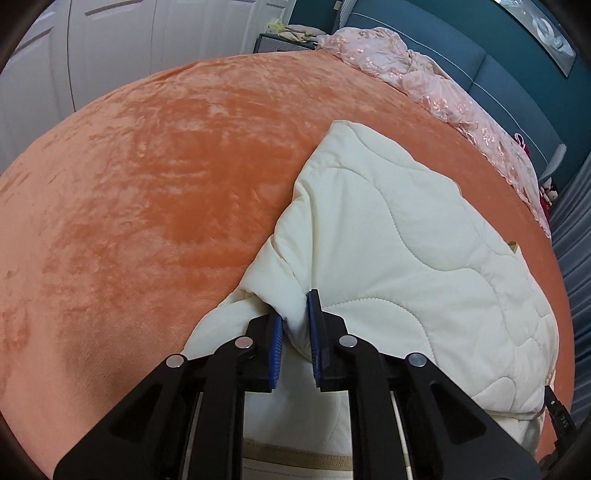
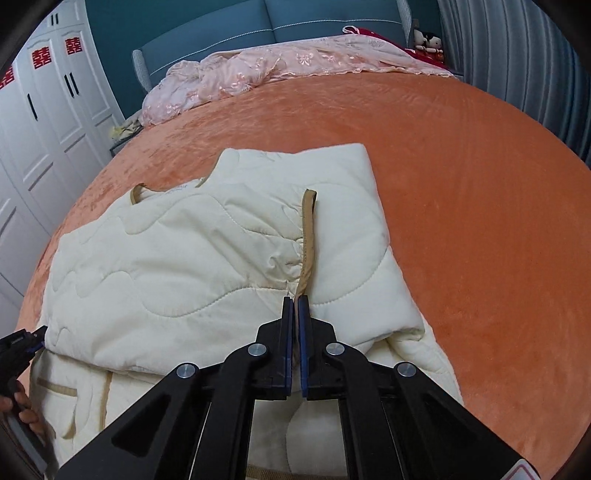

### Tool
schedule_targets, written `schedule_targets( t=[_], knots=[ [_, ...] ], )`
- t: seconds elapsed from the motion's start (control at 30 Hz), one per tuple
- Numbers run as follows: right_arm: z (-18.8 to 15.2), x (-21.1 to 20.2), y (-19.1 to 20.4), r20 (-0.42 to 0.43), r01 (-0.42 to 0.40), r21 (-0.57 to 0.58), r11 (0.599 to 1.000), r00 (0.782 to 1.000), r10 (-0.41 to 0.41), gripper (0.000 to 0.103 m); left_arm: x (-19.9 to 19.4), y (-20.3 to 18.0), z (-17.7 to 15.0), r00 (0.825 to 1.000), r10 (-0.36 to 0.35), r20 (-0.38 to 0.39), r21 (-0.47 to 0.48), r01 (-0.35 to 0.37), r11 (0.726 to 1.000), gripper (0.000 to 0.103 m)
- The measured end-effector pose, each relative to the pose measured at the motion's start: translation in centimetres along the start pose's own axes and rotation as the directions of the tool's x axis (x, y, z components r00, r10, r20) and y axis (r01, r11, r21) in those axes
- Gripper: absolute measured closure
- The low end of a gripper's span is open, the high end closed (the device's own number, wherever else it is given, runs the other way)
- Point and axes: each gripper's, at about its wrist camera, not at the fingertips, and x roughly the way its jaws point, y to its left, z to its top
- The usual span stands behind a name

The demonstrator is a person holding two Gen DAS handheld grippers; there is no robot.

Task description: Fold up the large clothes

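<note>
Step in hand: both claws gripping near side of cream quilted jacket, likely start of next fold. Left claw pinching thick cream fold; right claw pressed together on tan trim. Jacket lies partly folded on orange bed, near its near edge, sleeve turned in, wavy stitching. Next move probably calls for lifting both corners evenly toward far edge.

We see a cream quilted jacket with tan trim on an orange bedspread, teal headboard.
</note>
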Motion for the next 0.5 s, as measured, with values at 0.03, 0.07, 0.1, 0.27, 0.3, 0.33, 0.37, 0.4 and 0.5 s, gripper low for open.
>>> schedule_targets(
  t=[0.03,0.07,0.1,0.27,0.3,0.33,0.37,0.4,0.5],
  knots=[
    [-0.3,0.3,-0.1,-0.004,-0.002,0.005,1.000,1.000,0.002,0.101,0.1,0.0,-0.1,1.000,0.004,0.005,0.007,-0.004,1.000,0.091],
    [-0.5,0.6,-0.1,-0.004,-0.001,0.008,1.000,1.000,0.001,0.101,0.3,-0.1,-0.2,1.000,0.008,0.010,0.015,-0.008,1.000,0.091],
    [-0.7,0.7,-0.1,-0.003,0.001,0.008,1.000,1.000,-0.001,0.101,0.4,-0.2,-0.4,1.000,0.012,0.018,0.025,-0.013,1.000,0.091],
    [-1.6,1.2,0.2,0.004,0.019,-0.008,1.000,1.000,-0.019,0.101,0.5,-0.7,-1.3,0.997,0.044,0.063,0.075,-0.048,0.996,0.091],
    [-1.6,1.2,0.2,0.005,0.022,-0.010,1.000,1.000,-0.022,0.101,0.6,-0.8,-1.4,0.997,0.047,0.067,0.080,-0.052,0.995,0.091],
    [-1.8,1.3,0.2,0.006,0.024,-0.013,1.000,1.000,-0.024,0.101,0.6,-0.9,-1.5,0.996,0.050,0.072,0.084,-0.056,0.995,0.091],
    [-1.9,1.3,0.3,0.010,0.028,-0.017,0.999,1.000,-0.028,0.101,0.6,-1.0,-1.6,0.995,0.055,0.079,0.089,-0.062,0.994,0.091],
    [-2.0,1.3,0.3,0.016,0.032,-0.021,0.999,0.999,-0.031,0.101,0.6,-1.1,-1.7,0.995,0.060,0.085,0.094,-0.068,0.993,0.091],
    [-2.3,1.5,0.7,0.032,0.048,-0.033,0.998,0.998,-0.047,0.101,0.7,-1.4,-1.9,0.992,0.075,0.101,0.110,-0.086,0.990,0.090]
  ],
)
